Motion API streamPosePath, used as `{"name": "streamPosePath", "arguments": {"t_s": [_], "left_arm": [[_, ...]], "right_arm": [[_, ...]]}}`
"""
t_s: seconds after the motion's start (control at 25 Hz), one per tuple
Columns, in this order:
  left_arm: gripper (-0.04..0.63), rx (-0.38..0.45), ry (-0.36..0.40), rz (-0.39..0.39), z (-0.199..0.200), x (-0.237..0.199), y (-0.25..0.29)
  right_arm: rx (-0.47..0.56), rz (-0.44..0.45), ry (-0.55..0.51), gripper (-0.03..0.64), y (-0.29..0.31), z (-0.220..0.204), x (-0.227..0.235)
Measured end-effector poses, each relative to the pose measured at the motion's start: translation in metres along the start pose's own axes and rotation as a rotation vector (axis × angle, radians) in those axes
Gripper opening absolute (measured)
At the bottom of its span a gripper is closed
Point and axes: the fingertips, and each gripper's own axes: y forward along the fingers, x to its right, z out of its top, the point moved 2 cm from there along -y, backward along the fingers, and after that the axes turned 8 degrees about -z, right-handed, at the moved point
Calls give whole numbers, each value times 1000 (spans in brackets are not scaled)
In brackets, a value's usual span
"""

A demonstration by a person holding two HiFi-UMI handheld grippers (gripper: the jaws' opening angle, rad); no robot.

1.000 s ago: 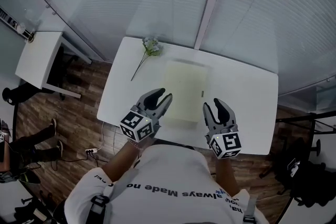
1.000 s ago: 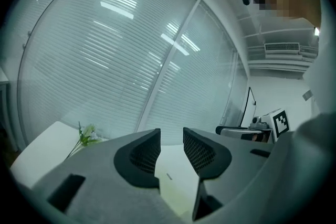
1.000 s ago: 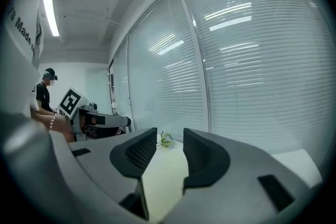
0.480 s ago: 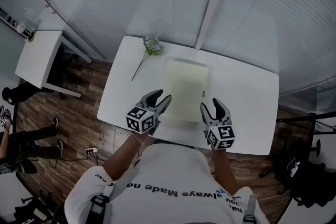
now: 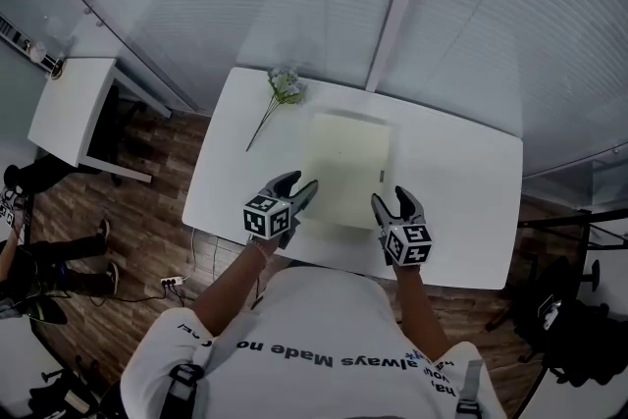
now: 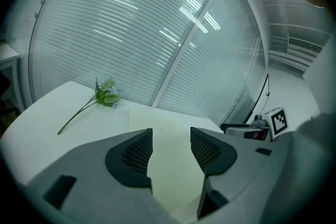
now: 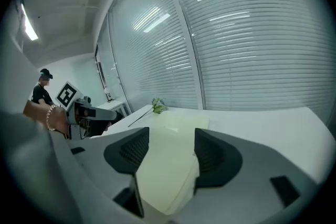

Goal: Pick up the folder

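**Two tools, one folder, one sprig**

Nearest: two tools over the desk's (image 5: 451, 182) near edge. Left tool (image 5: 298, 184) and right tool (image 5: 391, 198) both with jaws apart, just been opening, clamped on nothing. Seen through each gap: only the near end of the folder (image 5: 346, 170), with no pad pressing on it. Beyond: that one pale folder, flat mid-desk, a tool at each near corner. Farthest: one flower sprig (image 5: 278, 93), far left, apart from the folder.
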Motion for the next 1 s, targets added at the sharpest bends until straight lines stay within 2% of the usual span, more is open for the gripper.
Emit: {"name": "streamPosePath", "arguments": {"t_s": [0.32,0.64,1.0], "left_arm": [[244,-82,-88,24,-42,-33,11],[267,-130,-222,28,-82,-56,16],[299,-170,-320,-42,-108,-56,22]], "right_arm": [[-108,-1,15,249,22,-45,13],[-207,22,126,264,44,-81,18],[-288,48,250,278,55,-112,17]]}}
